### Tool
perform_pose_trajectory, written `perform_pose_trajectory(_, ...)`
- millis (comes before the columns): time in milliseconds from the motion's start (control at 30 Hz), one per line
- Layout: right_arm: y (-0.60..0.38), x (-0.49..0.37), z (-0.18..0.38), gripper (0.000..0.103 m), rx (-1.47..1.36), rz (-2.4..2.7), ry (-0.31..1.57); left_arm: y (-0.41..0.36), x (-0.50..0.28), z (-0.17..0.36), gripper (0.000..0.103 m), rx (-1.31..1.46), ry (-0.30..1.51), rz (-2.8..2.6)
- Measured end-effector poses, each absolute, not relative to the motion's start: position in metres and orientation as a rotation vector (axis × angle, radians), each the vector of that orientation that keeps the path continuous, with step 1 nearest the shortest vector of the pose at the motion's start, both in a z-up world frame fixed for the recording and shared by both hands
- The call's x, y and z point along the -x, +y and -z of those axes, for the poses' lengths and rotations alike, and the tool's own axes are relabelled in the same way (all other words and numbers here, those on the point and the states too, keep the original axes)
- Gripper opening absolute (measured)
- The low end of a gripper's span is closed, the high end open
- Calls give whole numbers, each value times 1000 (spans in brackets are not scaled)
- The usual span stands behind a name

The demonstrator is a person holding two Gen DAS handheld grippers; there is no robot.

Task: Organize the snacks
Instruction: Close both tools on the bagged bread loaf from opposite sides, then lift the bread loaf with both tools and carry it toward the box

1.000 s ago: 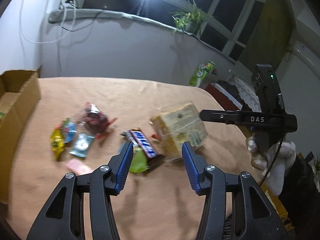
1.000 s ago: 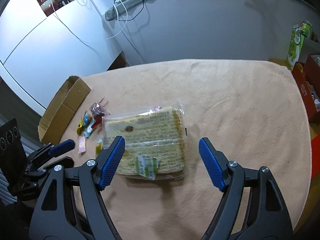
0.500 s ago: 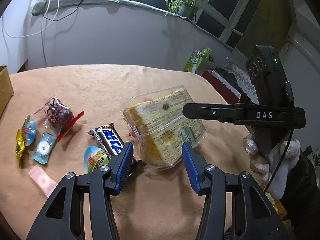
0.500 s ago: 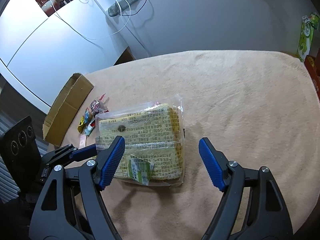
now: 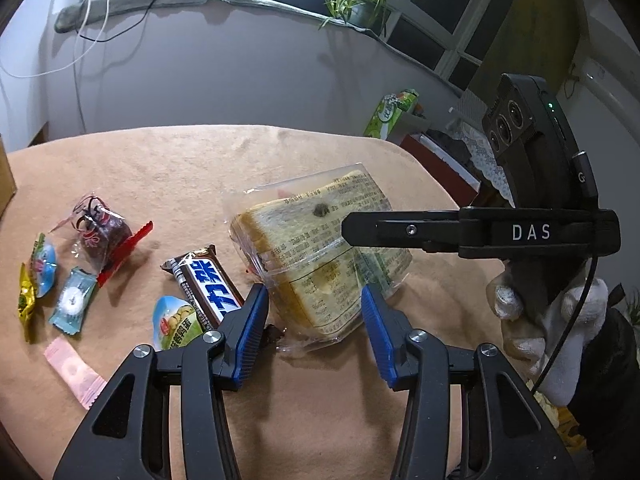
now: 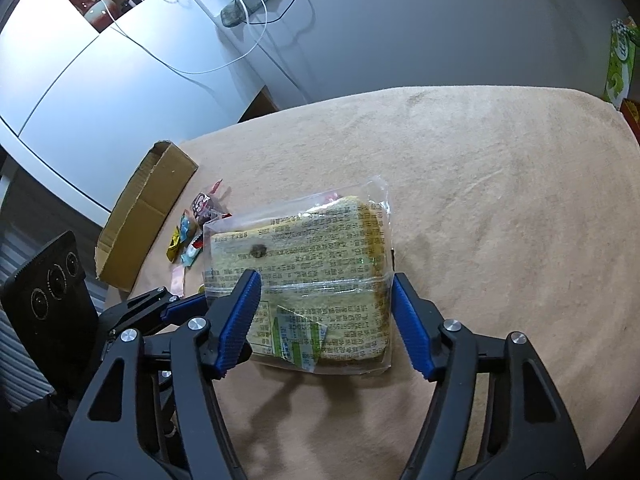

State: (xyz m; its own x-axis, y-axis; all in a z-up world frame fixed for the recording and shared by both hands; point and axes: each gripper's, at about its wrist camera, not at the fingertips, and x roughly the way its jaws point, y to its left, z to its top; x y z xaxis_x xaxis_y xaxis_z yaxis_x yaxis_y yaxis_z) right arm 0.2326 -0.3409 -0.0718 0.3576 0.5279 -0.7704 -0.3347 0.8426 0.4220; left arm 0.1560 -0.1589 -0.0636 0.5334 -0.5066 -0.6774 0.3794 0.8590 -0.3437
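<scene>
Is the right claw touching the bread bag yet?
Cannot tell. In the right wrist view the closing right claw straddles the bread bag, pads overlapping its edges; neither contact nor gap shows plainly.

Right gripper [image 6: 326, 320] fills the lower frame, black arms, blue ribbed pads. Jaws closing, with a bagged sandwich-bread pack [image 6: 304, 276] between them; the left pad overlaps the pack's left edge, the right pad sits at its right edge, contact not certain. Pack is clear plastic with printed text and a green-white label near its lower edge, lying on a tan cloth-covered worktop [image 6: 500, 208]. Left of the pack, a cluster of small wrapped candies [image 6: 190, 236]. Further left, an open cardboard box [image 6: 140, 216] at the worktop's edge. Lower left: the left gripper [image 6: 160, 308], blue fingertip reaching just beside the pack's left side. Green carton [image 6: 620, 60] at right edge.
</scene>
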Motion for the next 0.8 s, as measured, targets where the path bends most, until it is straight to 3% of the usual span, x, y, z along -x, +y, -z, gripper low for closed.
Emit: perform_pose_trajectory(800,-287,-194,4,68,-101,-581,983,-114,-120,18,47,196,710,513)
